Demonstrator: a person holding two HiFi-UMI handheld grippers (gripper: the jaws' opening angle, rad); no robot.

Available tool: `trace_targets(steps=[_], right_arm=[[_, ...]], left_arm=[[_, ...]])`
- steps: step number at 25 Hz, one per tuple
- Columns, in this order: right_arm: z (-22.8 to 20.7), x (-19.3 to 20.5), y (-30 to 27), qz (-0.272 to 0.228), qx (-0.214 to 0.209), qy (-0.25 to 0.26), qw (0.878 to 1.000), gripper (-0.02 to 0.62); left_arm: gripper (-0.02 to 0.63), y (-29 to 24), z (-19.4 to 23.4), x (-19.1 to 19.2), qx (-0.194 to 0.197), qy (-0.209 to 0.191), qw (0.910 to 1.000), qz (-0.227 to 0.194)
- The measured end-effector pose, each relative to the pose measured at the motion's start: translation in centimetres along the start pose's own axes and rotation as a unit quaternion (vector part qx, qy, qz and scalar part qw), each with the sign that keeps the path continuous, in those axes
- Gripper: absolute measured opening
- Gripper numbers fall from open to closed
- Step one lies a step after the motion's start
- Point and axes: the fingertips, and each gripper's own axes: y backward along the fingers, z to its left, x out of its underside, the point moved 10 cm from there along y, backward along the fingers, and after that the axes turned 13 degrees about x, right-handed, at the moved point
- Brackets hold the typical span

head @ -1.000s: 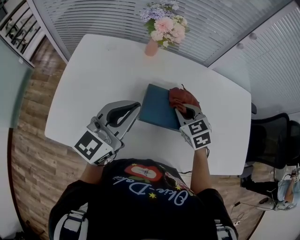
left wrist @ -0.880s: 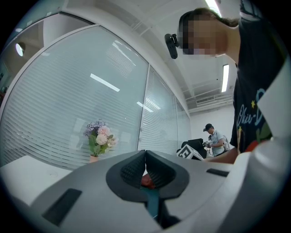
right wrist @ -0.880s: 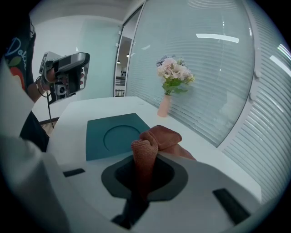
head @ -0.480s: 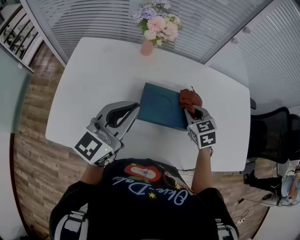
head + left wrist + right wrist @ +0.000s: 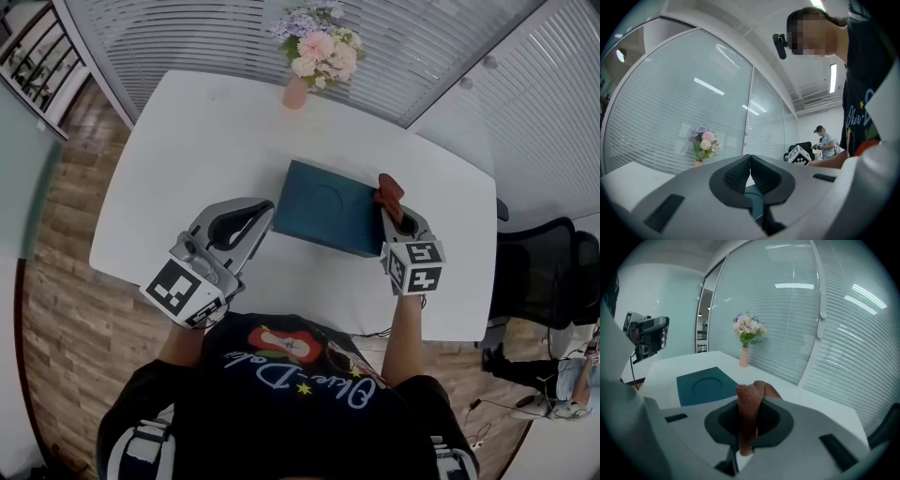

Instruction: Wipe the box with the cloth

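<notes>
A flat dark teal box [image 5: 328, 216] with a round dent in its lid lies in the middle of the white table [image 5: 187, 150]; it also shows in the right gripper view [image 5: 705, 385]. My right gripper [image 5: 395, 215] is shut on a rust-red cloth [image 5: 389, 190], held at the box's right edge, off the lid. In the right gripper view the cloth [image 5: 750, 413] stands bunched between the jaws. My left gripper [image 5: 261, 217] is shut with nothing in it, its tips by the box's left side. A sliver of the teal box [image 5: 754, 206] shows under its jaws.
A pink vase of flowers [image 5: 314, 58] stands at the table's far edge. A black office chair [image 5: 539, 277] is off to the right of the table. Glass walls with blinds run behind. Another person [image 5: 825, 143] stands in the background of the left gripper view.
My right gripper has drawn the cloth rightward across the lid, from the top's right part to the box's right edge. The left gripper has hardly moved.
</notes>
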Motion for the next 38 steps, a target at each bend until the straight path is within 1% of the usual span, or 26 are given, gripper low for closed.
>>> trace_targets(steps=[3, 5, 8, 11, 14, 18, 21, 23, 26, 29, 38], right_arm=[[0.6, -2.0, 0.9, -0.043, 0.022, 0.001, 0.999, 0.025], [1.8, -3.7, 1.3, -0.075, 0.023, 0.011, 0.997, 0.025], [5.0, -6.1, 1.3, -0.119, 0.001, 0.042, 0.992, 0.025], [9.2, -7.6, 0.8, -0.139, -0.043, 0.095, 0.985, 0.025], [13.4, -8.2, 0.1, -0.141, -0.093, 0.148, 0.974, 0.026], [17.7, -7.5, -0.4, -0.122, -0.146, 0.208, 0.959, 0.025], [19.7, -6.5, -0.6, -0.090, -0.178, 0.246, 0.949, 0.025], [20.2, -5.9, -0.7, -0.073, -0.187, 0.261, 0.944, 0.025], [20.1, -5.5, -0.6, -0.068, -0.189, 0.258, 0.945, 0.025], [19.3, -5.0, -0.4, -0.064, -0.188, 0.244, 0.949, 0.025], [15.3, -2.4, 0.8, -0.047, -0.140, 0.207, 0.967, 0.025]], left_arm=[[0.003, 0.8, -0.5, 0.0, -0.008, -0.001, 1.0000, 0.000], [0.003, 1.5, -0.9, 0.0, -0.015, -0.002, 0.9999, 0.000], [0.004, 2.4, -1.5, 0.0, -0.030, -0.002, 0.9996, -0.003], [0.003, 3.3, -2.0, 0.1, -0.042, 0.001, 0.9991, -0.006], [0.004, 4.3, -2.6, 0.2, -0.057, 0.001, 0.9984, -0.006], [0.004, 5.8, -3.2, 0.3, -0.077, 0.003, 0.9970, -0.005], [0.003, 6.6, -3.6, 0.4, -0.086, 0.004, 0.9963, -0.002], [0.004, 6.9, -3.9, 0.3, -0.087, 0.005, 0.9962, -0.001], [0.005, 7.1, -4.3, 0.4, -0.086, 0.006, 0.9962, 0.002], [0.004, 6.7, -4.5, 0.4, -0.078, 0.006, 0.9969, 0.004], [0.003, 4.2, -5.0, 0.8, -0.036, 0.008, 0.9993, 0.010]])
